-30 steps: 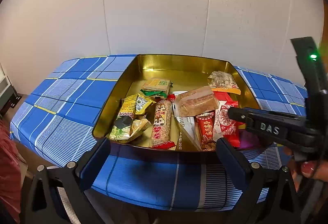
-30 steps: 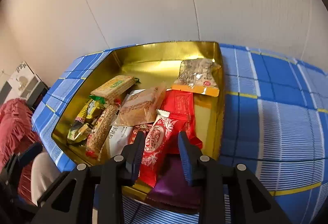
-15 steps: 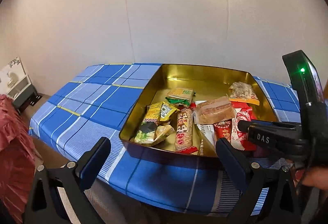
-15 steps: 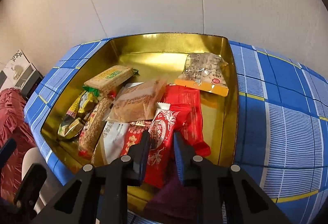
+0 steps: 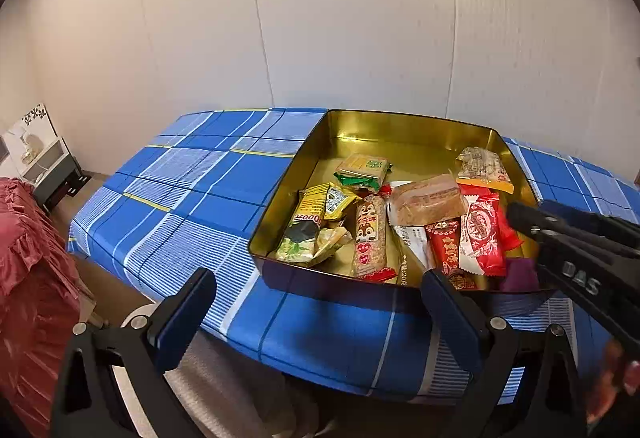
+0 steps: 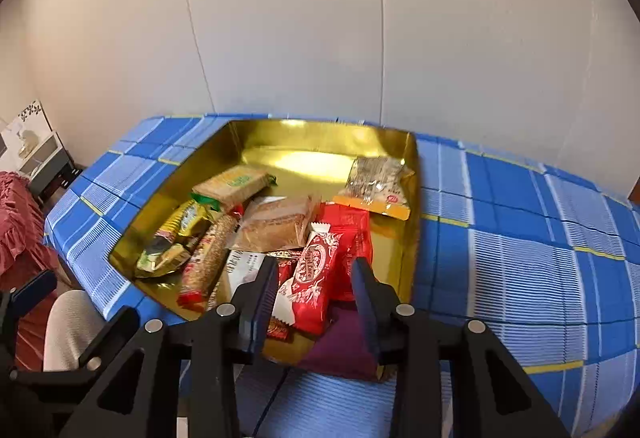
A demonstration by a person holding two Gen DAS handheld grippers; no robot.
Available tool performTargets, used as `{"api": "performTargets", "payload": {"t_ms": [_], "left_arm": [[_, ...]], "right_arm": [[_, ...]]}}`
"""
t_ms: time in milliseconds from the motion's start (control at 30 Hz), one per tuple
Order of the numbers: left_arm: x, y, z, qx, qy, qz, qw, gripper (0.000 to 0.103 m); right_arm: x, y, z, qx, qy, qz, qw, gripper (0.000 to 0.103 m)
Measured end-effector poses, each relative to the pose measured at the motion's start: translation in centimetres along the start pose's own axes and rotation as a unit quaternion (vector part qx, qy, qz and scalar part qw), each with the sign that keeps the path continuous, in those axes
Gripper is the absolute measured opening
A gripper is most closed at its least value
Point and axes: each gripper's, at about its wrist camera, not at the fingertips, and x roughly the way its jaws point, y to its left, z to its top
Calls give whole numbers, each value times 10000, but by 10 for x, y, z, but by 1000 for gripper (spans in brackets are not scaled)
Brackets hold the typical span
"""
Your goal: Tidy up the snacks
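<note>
Snacks (image 6: 280, 234) lie heaped in a gold tin (image 5: 288, 197) on the blue plaid bench (image 5: 192, 205), filling its near half from about 9 o'clock round to 3 o'clock. The right gripper (image 6: 314, 292) hangs over the tin's near edge with its jaws parted either side of a red-and-white wrapper (image 6: 314, 278), apparently not pinching it, though the contact is hard to judge. The left gripper (image 5: 316, 302) sits off the bench's near edge at 6 o'clock, jaws spread wide and holding nothing.

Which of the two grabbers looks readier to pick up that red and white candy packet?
The right gripper: its open jaws hang just above the red and white packet in the gold tin. The left gripper is open too, short of the tin.
</note>
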Motion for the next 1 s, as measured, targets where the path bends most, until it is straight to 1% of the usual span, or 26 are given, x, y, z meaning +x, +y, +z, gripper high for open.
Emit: {"api": "performTargets", "payload": {"t_ms": [100, 267, 500, 667, 767, 900, 1000], "left_arm": [[-6, 4, 1, -39, -8, -3, 10000, 103], [-18, 15, 4, -217, 35, -82, 9997, 103], [-35, 24, 5, -282, -99, -82, 9995, 103], [-39, 26, 5, -288, -105, -94, 9995, 103], [-40, 24, 5, -268, -93, -124, 9995, 103], [-43, 23, 4, -212, -145, -68, 9996, 103], [-41, 23, 3, -222, -107, -72, 9997, 103]], "right_arm": [[-13, 3, -2, 58, -79, -33, 9999, 41], [-35, 5, -9, 127, -171, -222, 9995, 42], [-56, 5, -23, 203, -231, -357, 9989, 42], [-64, 8, -33, 213, -299, -366, 9987, 42], [-65, 7, -32, 289, -313, -273, 9987, 42], [-68, 6, -31, 300, -384, -241, 9985, 42], [-67, 6, -32, 321, -367, -218, 9986, 42]]}}
